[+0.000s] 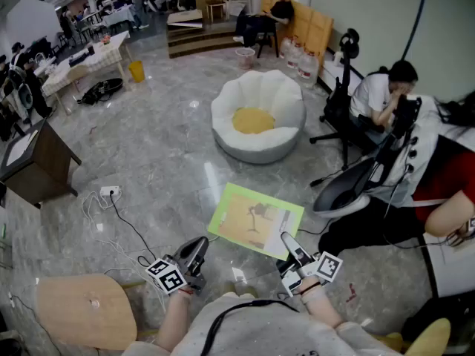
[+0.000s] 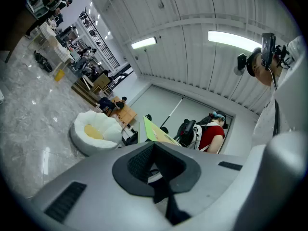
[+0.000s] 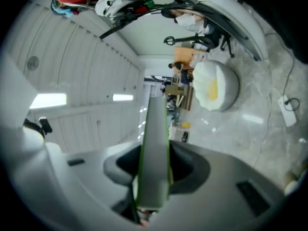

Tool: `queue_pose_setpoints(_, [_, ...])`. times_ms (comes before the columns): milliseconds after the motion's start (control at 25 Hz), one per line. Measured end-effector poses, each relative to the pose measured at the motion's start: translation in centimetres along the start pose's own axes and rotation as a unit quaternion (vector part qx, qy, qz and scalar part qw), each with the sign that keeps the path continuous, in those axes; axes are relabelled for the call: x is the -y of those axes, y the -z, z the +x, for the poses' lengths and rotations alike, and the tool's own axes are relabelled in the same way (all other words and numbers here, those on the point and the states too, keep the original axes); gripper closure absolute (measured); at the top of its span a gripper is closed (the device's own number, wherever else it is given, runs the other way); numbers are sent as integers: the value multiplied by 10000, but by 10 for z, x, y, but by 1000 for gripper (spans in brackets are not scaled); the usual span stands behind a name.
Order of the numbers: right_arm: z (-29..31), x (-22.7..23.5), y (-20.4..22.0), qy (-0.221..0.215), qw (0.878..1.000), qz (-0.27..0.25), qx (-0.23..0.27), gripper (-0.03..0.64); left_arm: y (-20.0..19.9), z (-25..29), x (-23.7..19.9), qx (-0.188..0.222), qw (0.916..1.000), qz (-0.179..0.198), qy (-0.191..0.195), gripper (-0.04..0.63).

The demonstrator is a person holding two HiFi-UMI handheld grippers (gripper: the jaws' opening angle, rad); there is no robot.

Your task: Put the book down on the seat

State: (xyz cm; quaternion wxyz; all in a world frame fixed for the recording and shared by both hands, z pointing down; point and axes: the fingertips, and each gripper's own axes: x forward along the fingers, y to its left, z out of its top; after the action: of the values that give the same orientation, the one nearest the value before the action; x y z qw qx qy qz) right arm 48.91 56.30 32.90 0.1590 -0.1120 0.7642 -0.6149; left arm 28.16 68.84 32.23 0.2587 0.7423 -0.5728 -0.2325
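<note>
A: There's the book, green-bordered, cover face up, held out flat above the grey stone floor right in front of the person.

B: And the right gripper is doing all the work. Its jaws are clamped on the book's near right corner. In the right gripper view the book runs edge-on straight out from between them.

A: What about the left gripper?

B: Nothing in it. It hovers just beside the book's near left corner, and its jaws are not on the book. The left gripper view shows them brought together with nothing between, and the book's green edge shows beyond them.

A: And the seat?

B: That's the white, petal-shaped floor seat with the yellow cushion in its hollow. It sits on the floor beyond the book's far edge, well apart from it.

A: Busy surroundings, too.

B: Very. A grey office chair stands just right of the book, and a seated person in a white top is behind it. A round wooden stool top shows at lower left. A white power strip lies on the floor to the left.
</note>
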Motion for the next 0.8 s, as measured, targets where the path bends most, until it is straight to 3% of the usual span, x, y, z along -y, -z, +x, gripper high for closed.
queue_pose_setpoints(480, [-1,9,20,-49,9992,196,-358,460,7,-25,5,368,9988,-122,-311,572])
queue_pose_setpoints(800, [29,20,7,15,9993,200,-323,460,0,-7,-24,345,9986,-236,-314,572])
